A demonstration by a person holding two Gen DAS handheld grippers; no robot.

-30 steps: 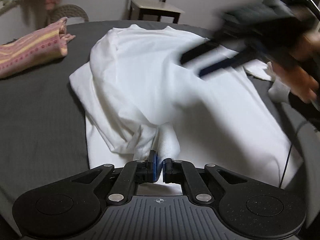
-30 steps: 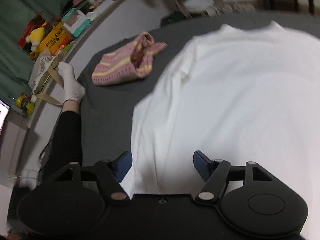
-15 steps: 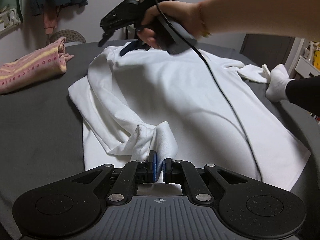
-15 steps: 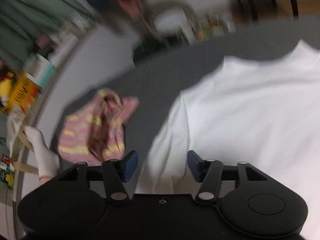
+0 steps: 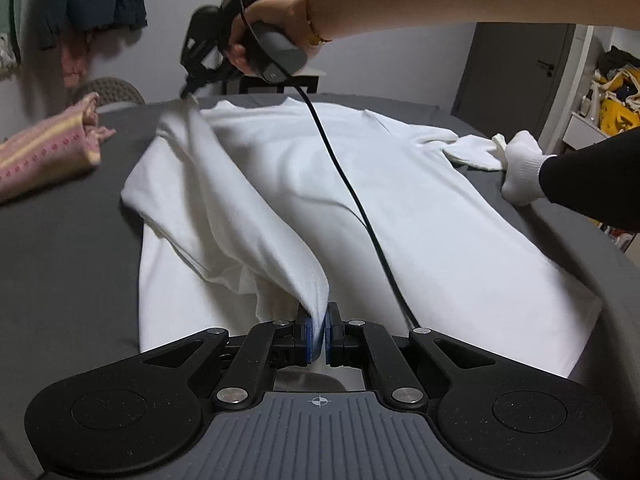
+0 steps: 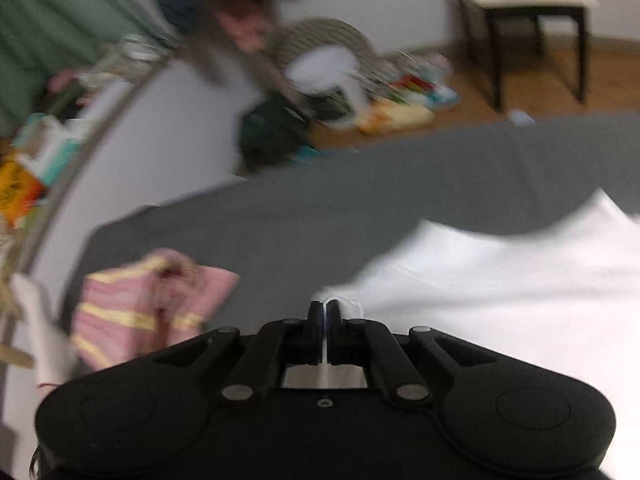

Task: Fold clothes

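A white shirt [image 5: 400,200] lies spread on the grey surface [image 5: 60,240]. My left gripper [image 5: 319,334] is shut on the shirt's near left edge, lifting a fold. In the left wrist view my right gripper [image 5: 188,94], held by a bare hand, pinches the far left shoulder and pulls the cloth taut between the two grippers. The right wrist view shows my right gripper [image 6: 325,316] shut on a thin edge of the white shirt [image 6: 500,300].
A folded pink striped garment [image 5: 44,152] [image 6: 136,312] lies left of the shirt. A white-gloved hand [image 5: 520,172] with a black sleeve rests by the right sleeve. A chair [image 6: 520,8] and floor clutter [image 6: 400,96] lie beyond the far edge. A black cable [image 5: 352,192] hangs across the shirt.
My right gripper went from open over the shirt to the far left shoulder and shut on it. The left side of the shirt has been lifted into a taut fold.
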